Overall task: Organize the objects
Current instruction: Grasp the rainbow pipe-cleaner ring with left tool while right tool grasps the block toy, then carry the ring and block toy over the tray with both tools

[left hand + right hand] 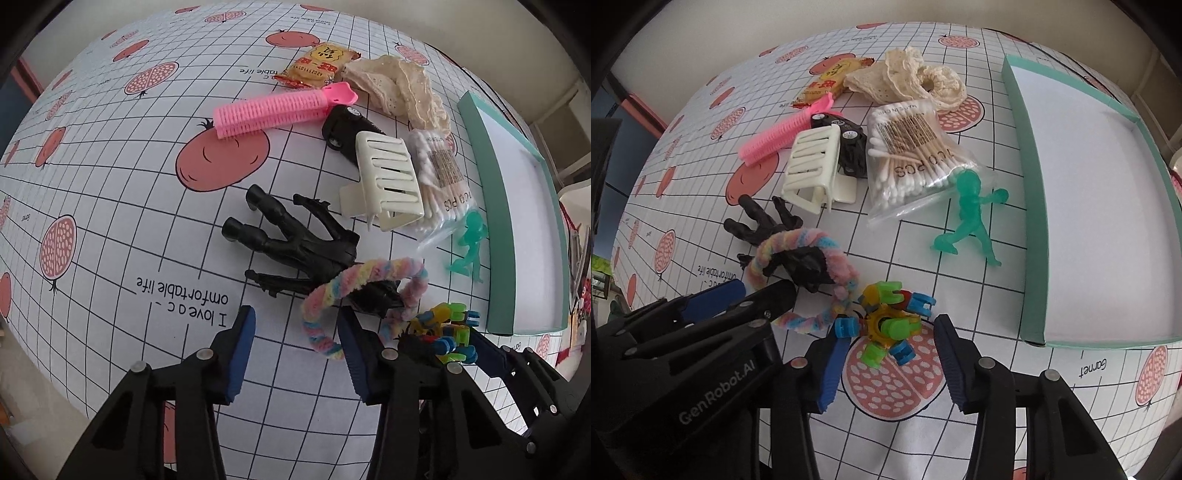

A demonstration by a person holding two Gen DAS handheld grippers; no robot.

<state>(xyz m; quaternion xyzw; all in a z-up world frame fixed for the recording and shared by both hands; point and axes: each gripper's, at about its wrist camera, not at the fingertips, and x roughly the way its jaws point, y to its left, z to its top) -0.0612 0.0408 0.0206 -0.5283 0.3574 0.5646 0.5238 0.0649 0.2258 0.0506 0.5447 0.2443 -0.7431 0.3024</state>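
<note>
In the left wrist view, the left hand-held gripper (295, 347) is released, its blue pads spread wide at the bottom centre of the frame. Bare tabletop (110, 206) shows between the pads. The right-hand pad sits just beside the pastel chenille ring (354, 280), which lies over the lower end of the black toy figure (295, 243). The left half of the frame is open grid cloth with printed fruit, running clear to the cloth's curved edge. The clutter is in the centre and right: a pink hair roller (273, 109) at upper centre, a snack packet (317, 64) and cream lace (399, 85) above it, a black toy car (340, 125), a white claw clip (384, 181) resting against a bag of cotton swabs (439, 173), and a green translucent figurine (469, 247) near the long wall of the teal box (506, 236) at the right edge. A multicoloured block toy (447, 332) lies at lower right.

In the right wrist view, the right hand-held gripper (890, 362) is also released, its pads standing either side of the multicoloured block toy (890, 321) without touching it. The left hand-held gripper (738, 295) enters from the lower left, by the pastel chenille ring (801, 273). The teal box (1034, 236) fills the right of the frame, its white floor bare. An open lane of tabletop (979, 295) lies between the block toy and the box's near wall, with the green translucent figurine (971, 218) lying in the upper part of it.
</note>
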